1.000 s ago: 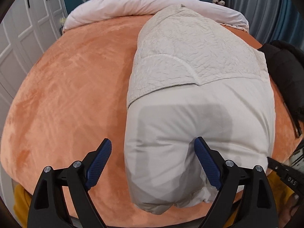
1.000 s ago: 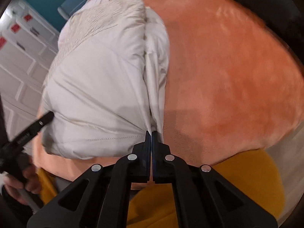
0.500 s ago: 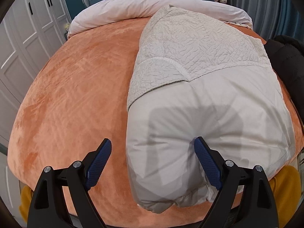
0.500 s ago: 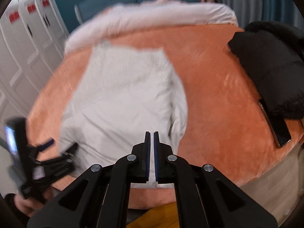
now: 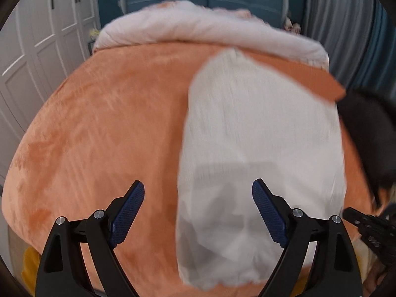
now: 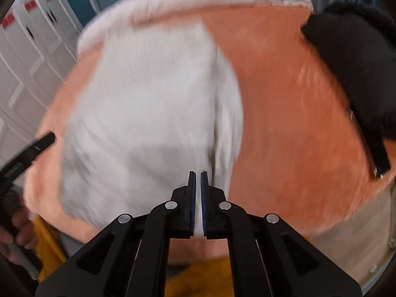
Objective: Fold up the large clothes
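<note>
A white padded jacket (image 5: 259,133) lies folded lengthwise on the orange bed cover (image 5: 104,128), its near end at the bed's front edge. My left gripper (image 5: 198,198) hovers above that near end, open wide, with nothing between its blue pads (image 5: 128,210). In the right wrist view the jacket (image 6: 148,104) fills the middle. My right gripper (image 6: 197,175) is over its near right edge; its jaws are opening and stand a narrow slit apart. White cloth shows in that slit. The jacket's right fold (image 6: 226,123) runs down to the fingertips. Both views are motion-blurred.
A black garment (image 6: 354,57) lies at the bed's right side, with a dark phone (image 6: 373,148) by it. A rolled pinkish-white duvet (image 5: 203,29) lies along the headboard. White wardrobe doors (image 5: 37,49) stand on the left. A hand (image 6: 19,232) holds the left gripper's handle.
Both grippers have risen, so more of the bed shows. The right gripper's jaws went from fully shut on the jacket's edge to a narrow slit. The left gripper stayed open.
</note>
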The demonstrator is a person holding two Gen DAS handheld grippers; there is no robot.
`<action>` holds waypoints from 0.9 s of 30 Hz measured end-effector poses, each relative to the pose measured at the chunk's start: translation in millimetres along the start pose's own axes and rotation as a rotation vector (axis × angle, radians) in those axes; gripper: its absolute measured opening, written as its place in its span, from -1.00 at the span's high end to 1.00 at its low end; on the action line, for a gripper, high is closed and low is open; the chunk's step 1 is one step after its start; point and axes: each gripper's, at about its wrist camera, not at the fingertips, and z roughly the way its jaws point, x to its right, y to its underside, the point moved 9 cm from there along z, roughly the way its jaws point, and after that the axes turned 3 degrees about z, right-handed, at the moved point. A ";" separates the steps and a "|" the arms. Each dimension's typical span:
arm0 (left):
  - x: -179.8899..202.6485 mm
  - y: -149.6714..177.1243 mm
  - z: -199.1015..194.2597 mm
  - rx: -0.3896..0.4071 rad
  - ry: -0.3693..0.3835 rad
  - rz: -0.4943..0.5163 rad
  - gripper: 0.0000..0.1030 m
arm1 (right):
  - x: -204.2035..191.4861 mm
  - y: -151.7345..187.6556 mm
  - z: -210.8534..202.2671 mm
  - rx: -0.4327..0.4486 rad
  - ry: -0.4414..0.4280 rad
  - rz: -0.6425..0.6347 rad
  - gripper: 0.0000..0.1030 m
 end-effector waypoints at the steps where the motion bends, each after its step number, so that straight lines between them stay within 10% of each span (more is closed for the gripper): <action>1: -1.8 -11.8 1.7 0.002 0.017 -0.024 -0.68 | -1.5 -16.8 -7.3 0.031 -0.016 0.010 0.81; 9: 16.4 -64.7 48.4 -0.034 0.029 -0.048 -0.68 | -14.5 -125.3 33.2 0.134 -0.017 0.069 -0.15; 14: 25.8 -59.4 92.6 -0.080 -0.020 -0.016 -0.73 | -7.0 -145.8 68.0 0.157 -0.007 0.151 0.71; 27: 37.6 -48.7 136.8 -0.079 0.003 -0.049 -0.90 | 21.0 -116.7 171.9 0.032 -0.001 0.223 0.76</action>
